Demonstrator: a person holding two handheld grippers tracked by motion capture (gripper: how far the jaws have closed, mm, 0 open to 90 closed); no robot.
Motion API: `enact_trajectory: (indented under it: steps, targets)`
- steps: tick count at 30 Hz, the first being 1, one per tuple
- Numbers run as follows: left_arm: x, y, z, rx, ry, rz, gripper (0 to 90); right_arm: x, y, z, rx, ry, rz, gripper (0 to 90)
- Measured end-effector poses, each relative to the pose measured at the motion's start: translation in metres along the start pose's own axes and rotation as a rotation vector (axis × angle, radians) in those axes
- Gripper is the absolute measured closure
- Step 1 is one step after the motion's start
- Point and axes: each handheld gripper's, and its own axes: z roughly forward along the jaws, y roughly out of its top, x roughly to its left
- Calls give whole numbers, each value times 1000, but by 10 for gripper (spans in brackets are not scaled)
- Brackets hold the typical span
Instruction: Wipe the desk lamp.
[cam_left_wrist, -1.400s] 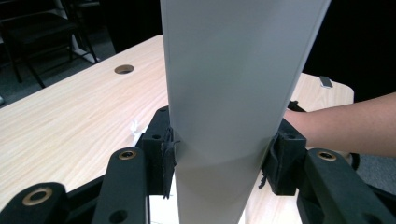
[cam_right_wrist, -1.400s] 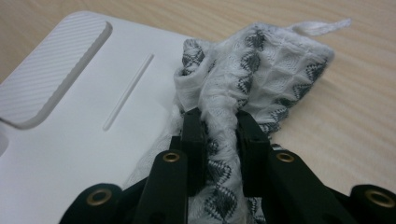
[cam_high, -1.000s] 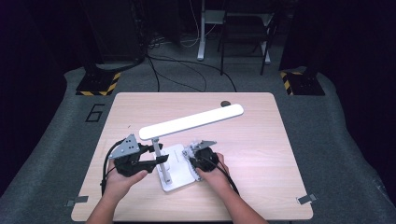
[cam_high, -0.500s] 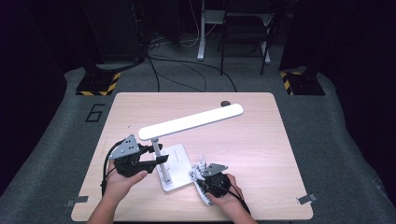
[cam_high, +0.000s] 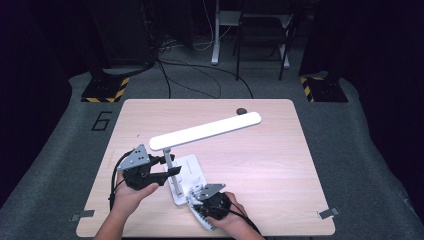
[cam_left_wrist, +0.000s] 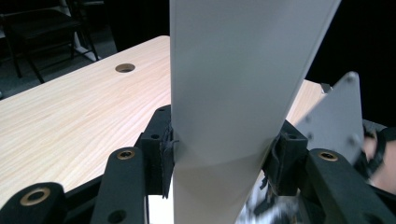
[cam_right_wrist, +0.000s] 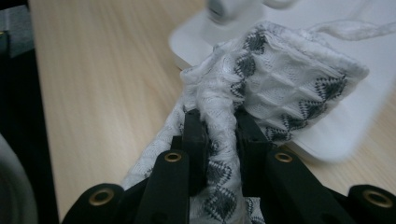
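Cloth (cam_right_wrist: 261, 88) pinched in the right gripper (cam_high: 212, 202) may snag the lamp (cam_high: 205, 131) base, probably tipping it despite the left gripper (cam_high: 150, 172) clamping its stem

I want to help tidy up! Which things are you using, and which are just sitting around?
In use:
- white desk lamp with flat base, its upright held in the left gripper
- white cloth with grey diamond pattern, pinched in the right gripper

Just there:
- black chair behind the wooden table
- black-and-yellow striped floor blocks
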Motion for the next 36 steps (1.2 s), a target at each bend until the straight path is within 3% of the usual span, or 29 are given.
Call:
enact_trajectory:
  steps: [3,7,10,12,13,15,16,17,18,20,22,27,29,34,36]
  targets:
    - [1,0,-1,7,-8,2,515,14,12,13,-6,34,-33,771]
    - [1,-1,0,3,-10,-4,514,28,22,25,-5,65,-9,770]
    - [2,-1,-1,1,-11,-3,514,30,24,27,-9,52,-38,773]
    - [2,-2,-1,2,-16,-4,514,29,22,25,-3,47,-35,774]
    - [2,-2,-1,1,-16,-5,514,29,21,23,4,49,-12,774]
    - [3,-2,-1,-2,-20,-7,514,23,17,17,24,34,-1,774]
    - [3,-2,-1,-3,-19,-8,514,17,14,15,-3,9,-31,774]
    - [3,-2,-1,-8,-20,-15,514,11,10,11,-2,-13,-28,775]
    - [2,-3,0,-12,-24,-27,513,1,3,6,-7,-8,23,776]
    - [3,-3,0,-7,-26,-23,512,-9,-4,-1,-13,-21,74,778]
    - [3,-2,1,-6,-21,-13,512,-17,-11,-9,-15,-65,110,778]
    - [3,-2,2,-4,-21,-11,512,-33,-23,-22,-15,-138,178,778]
    - [3,-3,2,-3,-23,-14,511,-38,-25,-24,-17,-184,164,778]
    - [3,-4,3,-10,-24,-19,509,-35,-22,-22,-14,-187,192,778]
    - [3,-3,3,-8,-21,-20,508,-27,-18,-18,-10,-183,155,778]
